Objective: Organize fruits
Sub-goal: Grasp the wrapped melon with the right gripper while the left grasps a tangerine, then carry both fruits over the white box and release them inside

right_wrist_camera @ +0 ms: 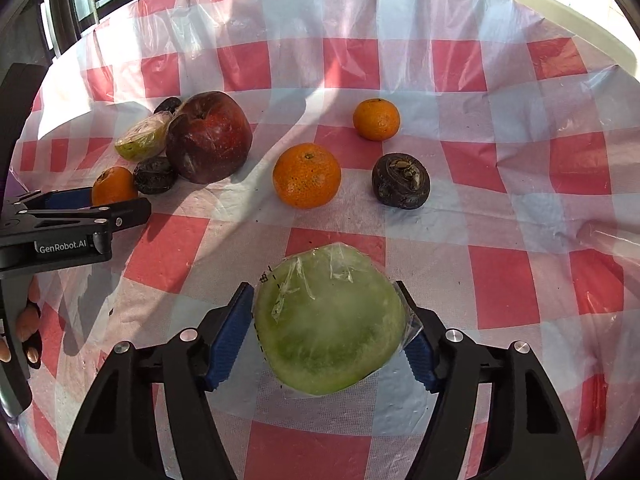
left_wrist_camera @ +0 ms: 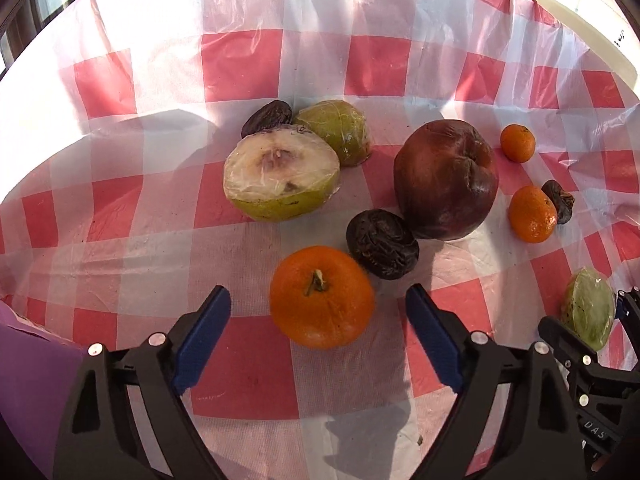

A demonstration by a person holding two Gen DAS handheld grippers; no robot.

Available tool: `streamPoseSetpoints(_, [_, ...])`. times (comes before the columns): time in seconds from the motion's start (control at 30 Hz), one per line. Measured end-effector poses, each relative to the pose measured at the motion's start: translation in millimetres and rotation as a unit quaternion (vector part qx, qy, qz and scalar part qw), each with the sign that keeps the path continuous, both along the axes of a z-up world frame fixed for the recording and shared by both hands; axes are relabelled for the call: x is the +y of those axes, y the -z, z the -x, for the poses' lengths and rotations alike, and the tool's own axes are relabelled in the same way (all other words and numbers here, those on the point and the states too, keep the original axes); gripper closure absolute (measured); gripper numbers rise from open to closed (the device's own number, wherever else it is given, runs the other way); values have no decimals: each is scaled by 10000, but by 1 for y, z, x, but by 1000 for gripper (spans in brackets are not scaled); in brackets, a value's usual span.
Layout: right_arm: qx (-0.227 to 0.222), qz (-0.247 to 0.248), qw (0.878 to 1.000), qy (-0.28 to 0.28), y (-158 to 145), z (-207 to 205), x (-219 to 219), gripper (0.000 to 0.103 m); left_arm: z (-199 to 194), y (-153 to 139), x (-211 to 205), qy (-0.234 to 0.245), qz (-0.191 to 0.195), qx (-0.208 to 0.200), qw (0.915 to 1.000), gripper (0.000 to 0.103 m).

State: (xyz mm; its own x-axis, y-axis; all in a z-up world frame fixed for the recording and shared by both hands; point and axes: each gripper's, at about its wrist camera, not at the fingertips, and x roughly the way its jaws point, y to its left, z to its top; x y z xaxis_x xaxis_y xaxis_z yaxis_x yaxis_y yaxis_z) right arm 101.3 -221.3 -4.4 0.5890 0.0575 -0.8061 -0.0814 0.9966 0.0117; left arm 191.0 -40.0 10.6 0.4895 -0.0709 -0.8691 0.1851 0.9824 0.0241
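Note:
My left gripper [left_wrist_camera: 318, 312] is open with an orange tangerine [left_wrist_camera: 322, 297] between its blue pads, not touched. Beyond it lie a dark wrinkled fruit [left_wrist_camera: 382, 244], a dark red apple [left_wrist_camera: 446, 179], two wrapped green pear halves [left_wrist_camera: 280, 176] [left_wrist_camera: 336, 130], another dark fruit [left_wrist_camera: 267, 117] and two small tangerines [left_wrist_camera: 533, 214] [left_wrist_camera: 518, 143]. My right gripper [right_wrist_camera: 326, 334] is shut on a plastic-wrapped green fruit half [right_wrist_camera: 330, 320], just above the cloth. It also shows in the left wrist view [left_wrist_camera: 590, 312].
A red and white checked plastic cloth [right_wrist_camera: 500, 160] covers the table. In the right wrist view, a tangerine [right_wrist_camera: 307, 175], a second one [right_wrist_camera: 376, 119] and a dark fruit [right_wrist_camera: 401, 181] lie ahead. A purple object [left_wrist_camera: 28, 380] is at lower left.

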Motion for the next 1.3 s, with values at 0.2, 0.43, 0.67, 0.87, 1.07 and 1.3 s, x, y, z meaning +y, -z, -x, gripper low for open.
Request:
streamPoseSetpoints(0.2, [7,-327,9994,129,-7,16,-10,45,13,-10,-10,251,-46,-85,9996,59])
streamPoseSetpoints(0.43, [-22,-807,9960,372,-19,78,-22,45,113,-13,-2,387,48,-99,9992,59])
streamPoseSetpoints(0.67, [320,-819,9959,192,-18,138,-13,45,216,-12,5,433,78,95,9990,59])
streamPoseSetpoints(0.87, [565,-826,9949,89,-23,175,0,45,254,-26,-1,667,79,279,9974,59])
streamPoseSetpoints(1.07, [505,-754,9958,147,-38,191,20,45,256,-63,6,984,94,29,9951,59])
streamPoseSetpoints(1.3, [272,-674,9973,136,-61,190,59,45,255,-110,40,1131,108,-412,9927,59])
